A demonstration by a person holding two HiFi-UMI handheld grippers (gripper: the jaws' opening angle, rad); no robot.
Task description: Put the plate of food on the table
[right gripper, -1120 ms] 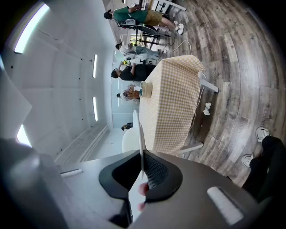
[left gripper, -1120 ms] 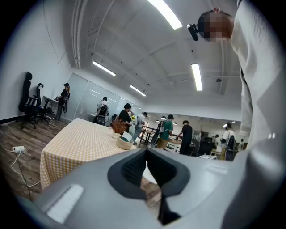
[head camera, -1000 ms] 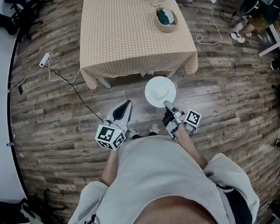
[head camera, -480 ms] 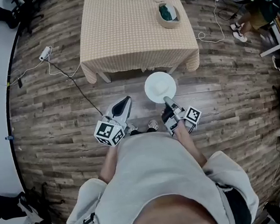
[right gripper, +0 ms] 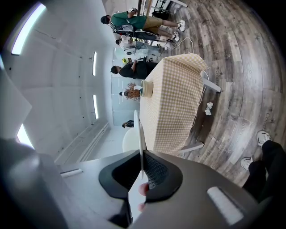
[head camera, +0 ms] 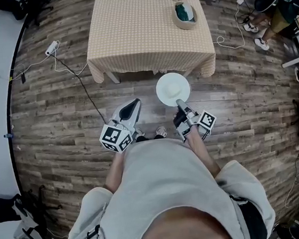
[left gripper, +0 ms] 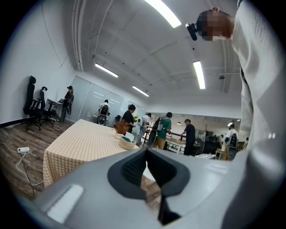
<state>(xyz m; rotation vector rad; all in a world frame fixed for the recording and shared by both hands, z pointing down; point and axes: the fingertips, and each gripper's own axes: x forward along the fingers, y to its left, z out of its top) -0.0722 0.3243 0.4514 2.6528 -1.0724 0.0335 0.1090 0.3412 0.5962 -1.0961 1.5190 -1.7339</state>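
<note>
The plate has edged up-frame toward the near edge of the worktop. Head view: right hand-held gripper clamps its rim, centre frame; left hand-held gripper closed, empty; bowl upper right. Left gripper view adds people beyond the worktop. Right gripper view shows the plate edge-on between the pads.
</note>
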